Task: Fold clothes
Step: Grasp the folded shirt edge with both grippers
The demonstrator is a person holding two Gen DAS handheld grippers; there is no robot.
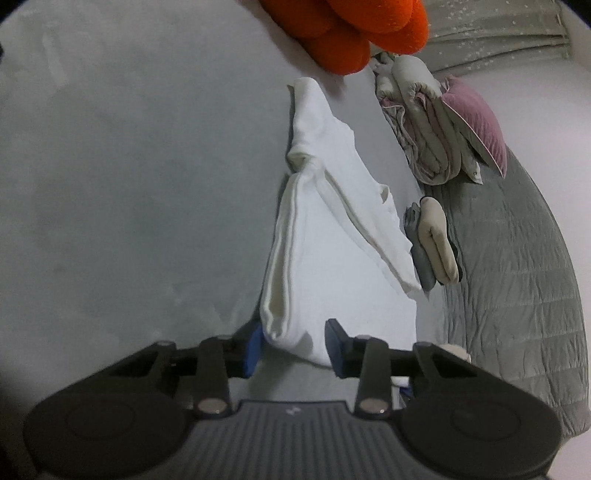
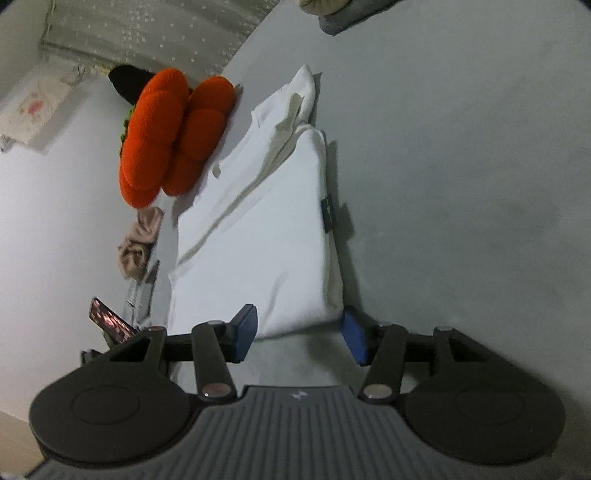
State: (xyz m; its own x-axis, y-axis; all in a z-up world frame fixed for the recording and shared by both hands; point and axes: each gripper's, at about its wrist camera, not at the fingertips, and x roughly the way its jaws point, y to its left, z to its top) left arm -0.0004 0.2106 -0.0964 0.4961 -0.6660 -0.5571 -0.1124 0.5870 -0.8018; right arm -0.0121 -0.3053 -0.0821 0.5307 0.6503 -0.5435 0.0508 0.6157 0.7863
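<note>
A white garment [image 1: 332, 236] lies folded lengthwise on the grey bed sheet [image 1: 129, 184], a sleeve bunched at its far end. My left gripper [image 1: 295, 347] has its blue pads [image 1: 334, 345] pressed against both sides of the near corner, and the cloth bulges between them. In the right wrist view the same white garment [image 2: 258, 229] stretches away from my right gripper [image 2: 299, 332]. Its near corner sits between the fingers [image 2: 245, 330], which stand wider apart and do not squeeze it. A dark tag shows at the garment's right edge.
An orange plush cushion [image 2: 166, 136] lies at the garment's far end, also orange plush cushion [image 1: 354, 33]. Folded clothes [image 1: 432, 240], a pink pillow [image 1: 476, 118] and a rolled quilt [image 1: 421, 122] sit by a grey quilted blanket [image 1: 517, 277]. A phone [image 2: 110, 317] and beige cloth [image 2: 138, 243] lie left.
</note>
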